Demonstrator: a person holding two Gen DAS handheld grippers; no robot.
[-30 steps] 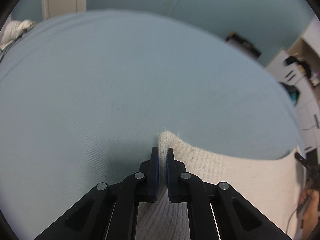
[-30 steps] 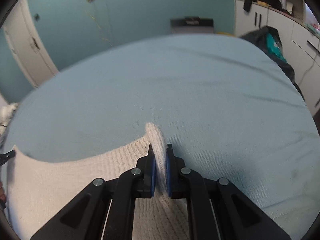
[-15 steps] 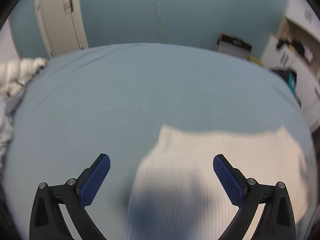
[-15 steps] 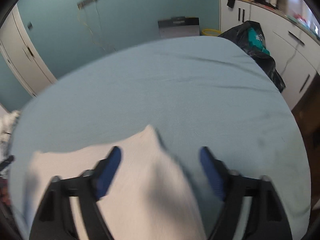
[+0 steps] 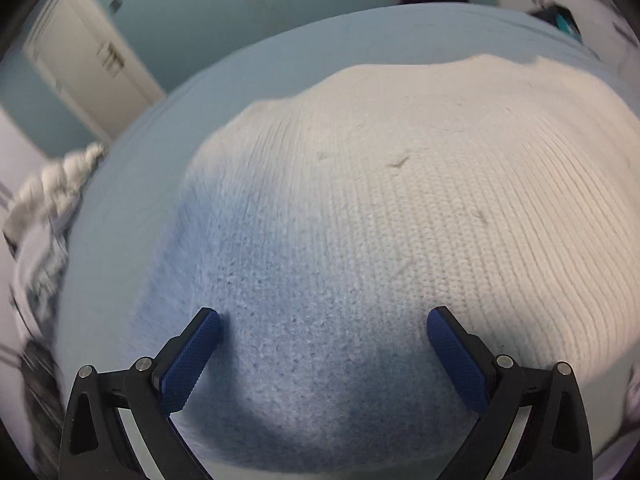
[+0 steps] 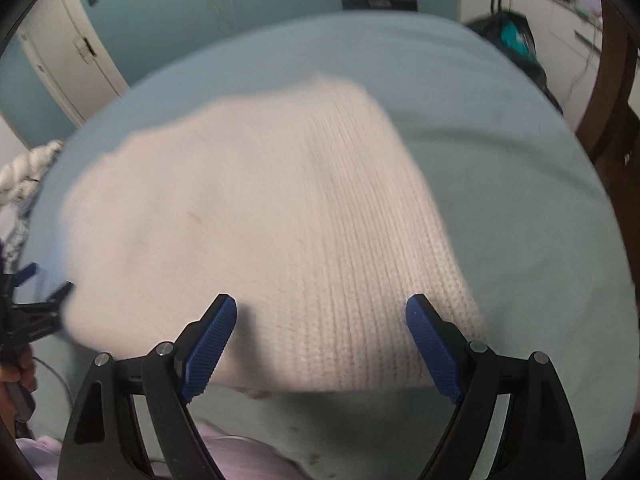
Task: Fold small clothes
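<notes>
While both grippers gape, one knit (image 5: 400,200) lies flat.

**Knit, sheet and plastic**

The cream sweater (image 5: 420,184) was a coarse ribbed knit, matt and slightly fuzzy. The pale blue bedsheet (image 6: 520,208) looked smooth, finely woven cloth. Both grippers' fingers (image 6: 208,344) were matt black plastic with dimpled blue pads.

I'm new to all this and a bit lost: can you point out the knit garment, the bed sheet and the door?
Knit garment (image 5: 400,200): left wrist view, middle of its ribbed surface.
Bed sheet (image 6: 520,208): right wrist view, bare part right of the garment.
Door (image 6: 68,60): right wrist view, its white panel.
</notes>
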